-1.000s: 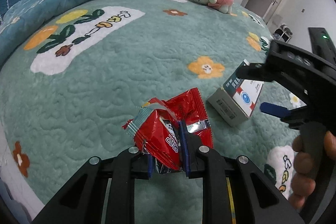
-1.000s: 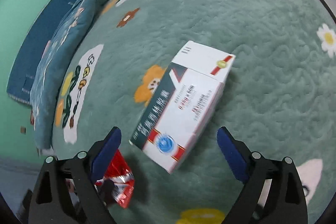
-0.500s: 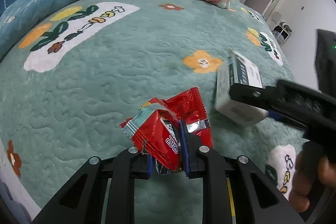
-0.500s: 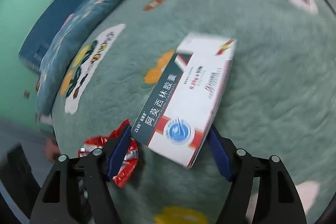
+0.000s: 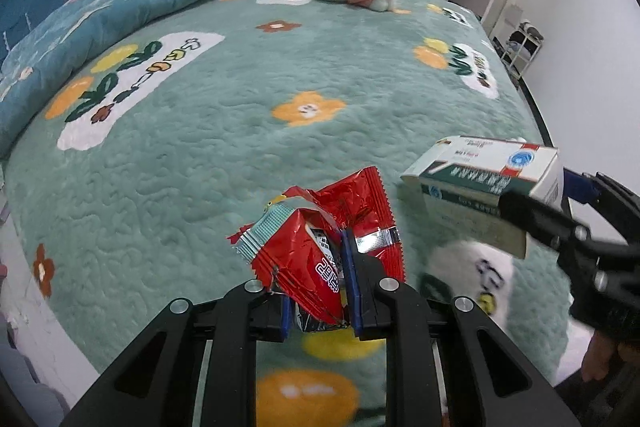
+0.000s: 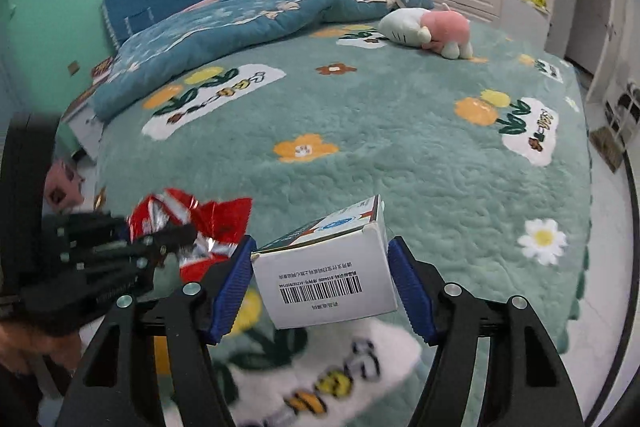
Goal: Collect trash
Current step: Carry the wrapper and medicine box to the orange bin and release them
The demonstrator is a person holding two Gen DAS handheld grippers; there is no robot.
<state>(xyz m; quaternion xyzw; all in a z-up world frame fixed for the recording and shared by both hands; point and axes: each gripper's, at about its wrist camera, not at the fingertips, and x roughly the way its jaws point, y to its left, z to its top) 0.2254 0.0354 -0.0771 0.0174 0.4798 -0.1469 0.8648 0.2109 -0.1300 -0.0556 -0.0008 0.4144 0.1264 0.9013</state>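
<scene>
Blue-padded fingers (image 5: 349, 279) of the left gripper (image 5: 320, 307) are clenched on crumpled red snack wrappers (image 5: 320, 239), held up above the bed (image 5: 240, 147). The right gripper (image 6: 322, 287) has its fingers (image 6: 230, 287) pressed against both sides of a white medicine box (image 6: 326, 279), barcode end facing the camera, lifted clear of the green flowered blanket (image 6: 380, 155). Box and wrappers hang near each other. Farther off lie a rumpled blue quilt (image 6: 260, 19) and a pink and white plush toy (image 6: 432, 31).
</scene>
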